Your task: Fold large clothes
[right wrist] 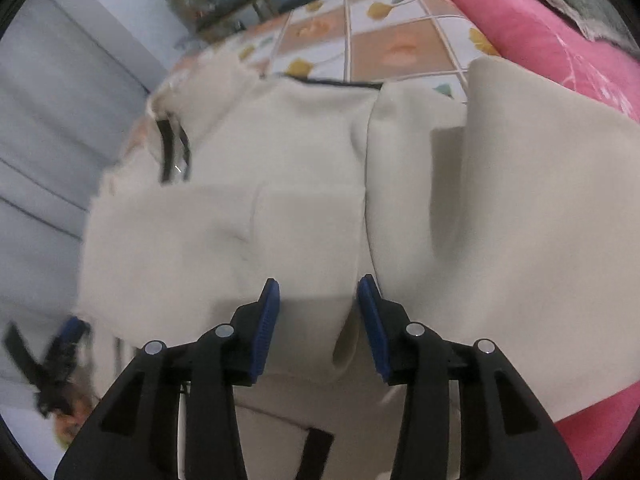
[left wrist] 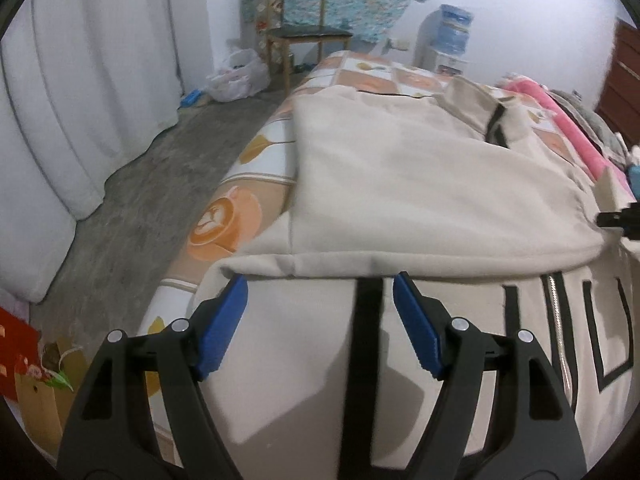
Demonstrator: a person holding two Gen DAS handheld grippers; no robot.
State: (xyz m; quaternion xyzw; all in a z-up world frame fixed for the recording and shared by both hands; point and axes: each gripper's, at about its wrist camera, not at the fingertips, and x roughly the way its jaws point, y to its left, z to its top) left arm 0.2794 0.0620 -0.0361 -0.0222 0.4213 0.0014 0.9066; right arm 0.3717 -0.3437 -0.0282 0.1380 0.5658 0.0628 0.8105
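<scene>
The left gripper (left wrist: pixel 320 286) stands wide open, its blue pads at the folded edge of the cream jacket (left wrist: pixel 420 168), gripping nothing; the right gripper (right wrist: pixel 318 288) is open too, cloth lying loose between its fingers. The jacket lies spread on the patterned bedsheet (left wrist: pixel 228 220); a pink blanket (right wrist: pixel 540 28) sits beside it.
</scene>
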